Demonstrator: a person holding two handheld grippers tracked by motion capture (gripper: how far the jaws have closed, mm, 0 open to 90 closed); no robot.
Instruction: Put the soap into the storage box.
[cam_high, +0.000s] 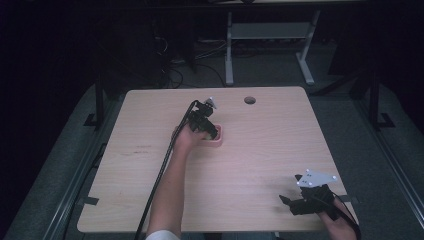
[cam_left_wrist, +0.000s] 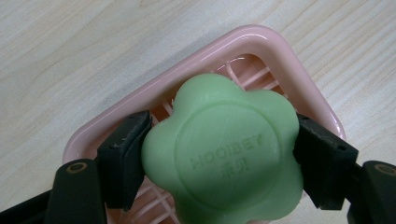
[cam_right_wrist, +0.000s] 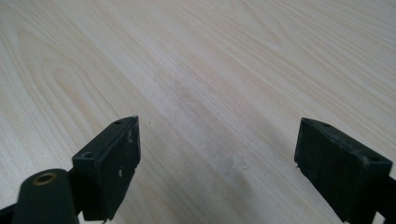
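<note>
1. Left gripper (cam_left_wrist: 219, 158): fingers (cam_left_wrist: 123, 156) pinching green flower-shaped soap (cam_left_wrist: 224, 154) across opposite sides, directly over pink slotted soap dish (cam_left_wrist: 261, 39); contact between soap and dish grid not determinable.
2. Soap: embossed lettering on top face; judged solid, light, waxy, likely slippery when squeezed hard; lobed rim gives notches for seating the fingers; edge grip preferable to the flat faces.
3. Soap dish (cam_high: 218, 141): seen from high view near centre of wooden bench (cam_high: 260, 165); thin plastic, judged light, prone to sliding.
4. Right gripper (cam_high: 292, 202): at near right bench corner, well apart from dish; fingers (cam_right_wrist: 343, 168) spread wide, holding nothing.
</note>
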